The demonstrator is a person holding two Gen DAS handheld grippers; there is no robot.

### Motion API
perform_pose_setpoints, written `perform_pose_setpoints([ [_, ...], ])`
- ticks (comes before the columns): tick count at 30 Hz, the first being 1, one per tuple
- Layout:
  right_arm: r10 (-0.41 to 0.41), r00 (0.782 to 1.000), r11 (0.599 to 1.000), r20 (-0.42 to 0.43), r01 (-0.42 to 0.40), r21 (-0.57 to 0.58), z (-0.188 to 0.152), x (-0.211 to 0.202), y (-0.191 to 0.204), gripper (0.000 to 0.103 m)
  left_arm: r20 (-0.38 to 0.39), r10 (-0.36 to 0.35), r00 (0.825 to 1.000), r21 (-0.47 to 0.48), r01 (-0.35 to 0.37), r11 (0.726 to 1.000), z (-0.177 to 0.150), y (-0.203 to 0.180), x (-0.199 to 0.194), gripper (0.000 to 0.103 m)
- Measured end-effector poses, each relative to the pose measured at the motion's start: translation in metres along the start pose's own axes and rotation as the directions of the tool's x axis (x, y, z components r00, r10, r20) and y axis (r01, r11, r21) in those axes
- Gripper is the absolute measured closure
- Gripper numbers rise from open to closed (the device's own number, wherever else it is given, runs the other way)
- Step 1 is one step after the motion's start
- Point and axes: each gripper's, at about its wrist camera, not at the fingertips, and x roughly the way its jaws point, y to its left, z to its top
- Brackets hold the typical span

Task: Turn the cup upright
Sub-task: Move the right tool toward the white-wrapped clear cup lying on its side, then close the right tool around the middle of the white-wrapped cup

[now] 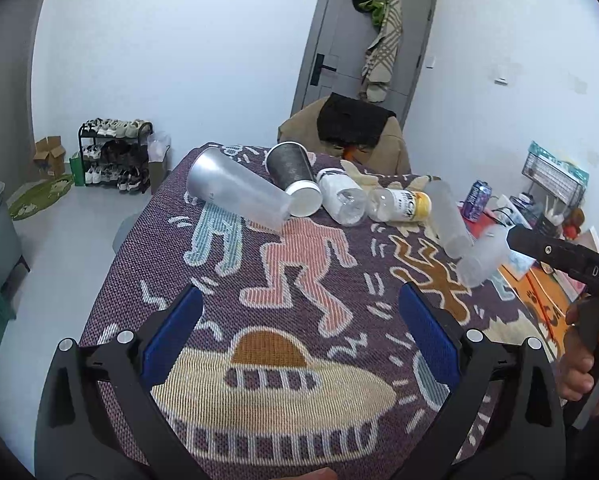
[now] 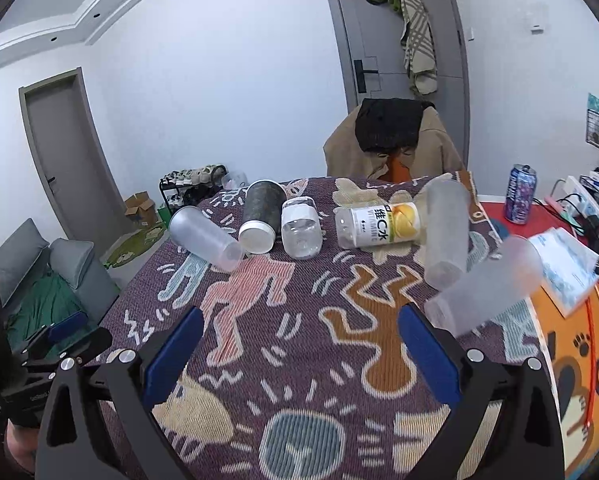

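Six containers lie on their sides in a loose row across the far half of the worktop [image 2: 259, 360], which is covered by a patterned woven cloth: a frosted cup [image 2: 205, 238] at the left, a dark paper cup [image 2: 261, 216] with its white rim toward the cameras, a clear bottle [image 2: 301, 228], a vitamin bottle [image 2: 379, 226] with a yellow label, a second frosted cup [image 2: 447, 232], and a blurred frosted cup [image 2: 485, 286] at the right. All are tipped over, so each cup awaits being stood up; the blur on the rightmost one suggests it is rolling or being nudged.

The right tongs [image 2: 301, 364] stand wide open with nothing between their blue pads [image 2: 173, 360], low over the near cloth; the blurred cup sits just beyond the right pad, so it looks the likeliest target. The left tongs [image 1: 299, 344] are equally open and empty, hanging back over the near edge, probably keeping out of the way.

In the left wrist view the black body of the right tool [image 1: 559, 256] overlaps the blurred cup [image 1: 481, 260], but I cannot tell whether it touches.

Room is tight on the right: the cup lies near the cloth's edge, beside a booklet [image 2: 563, 272] and a purple can [image 2: 520, 194] on the neighbouring red surface. The near half of the worktop is bare cloth, giving space to swing a cup upright toward the cameras
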Motion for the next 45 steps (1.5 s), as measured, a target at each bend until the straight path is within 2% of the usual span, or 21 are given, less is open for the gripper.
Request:
perform_pose_setpoints([
  [11, 0.028, 0.994, 0.999, -0.105, -0.031, -0.032, 0.033, 0.075, 0.002, 0.017, -0.016, 0.071, 0.997, -0.081, -0.072, 0.994, 0.027, 0.029, 0.03, 0.006],
  [20, 0.021, 0.981, 0.998, -0.192, -0.032, -0.055, 0.057, 0.148, 0.009, 0.018, -0.034, 0.12, 0.992, -0.134, -0.124, 0.983, 0.041, 0.054, 0.056, 0.006],
  [30, -0.03, 0.964, 0.994, -0.266, 0.001, -0.11, 0.072, 0.224, 0.019, 0.022, -0.076, 0.149, 0.986, -0.185, -0.16, 0.97, 0.044, 0.081, 0.09, 0.006],
  [38, -0.095, 0.955, 0.986, -0.281, 0.051, -0.16, 0.075, 0.265, 0.027, 0.022, -0.106, 0.15, 0.983, -0.205, -0.169, 0.964, 0.041, 0.094, 0.106, 0.006],
  [40, -0.1, 0.951, 0.986, -0.293, 0.055, -0.159, 0.076, 0.276, 0.028, 0.025, -0.109, 0.152, 0.982, -0.206, -0.172, 0.963, 0.04, 0.096, 0.106, 0.006],
  [41, -0.105, 0.95, 0.985, -0.295, 0.058, -0.163, 0.076, 0.28, 0.028, 0.031, -0.11, 0.153, 0.982, -0.207, -0.173, 0.963, 0.039, 0.097, 0.106, 0.006],
  [42, -0.115, 0.947, 0.983, -0.299, 0.066, -0.171, 0.076, 0.285, 0.028, 0.043, -0.112, 0.153, 0.982, -0.207, -0.174, 0.963, 0.039, 0.097, 0.105, 0.006],
  [45, -0.111, 0.947, 0.985, -0.302, 0.064, -0.161, 0.075, 0.288, 0.026, 0.043, -0.109, 0.154, 0.982, -0.209, -0.174, 0.962, 0.04, 0.097, 0.102, 0.006],
])
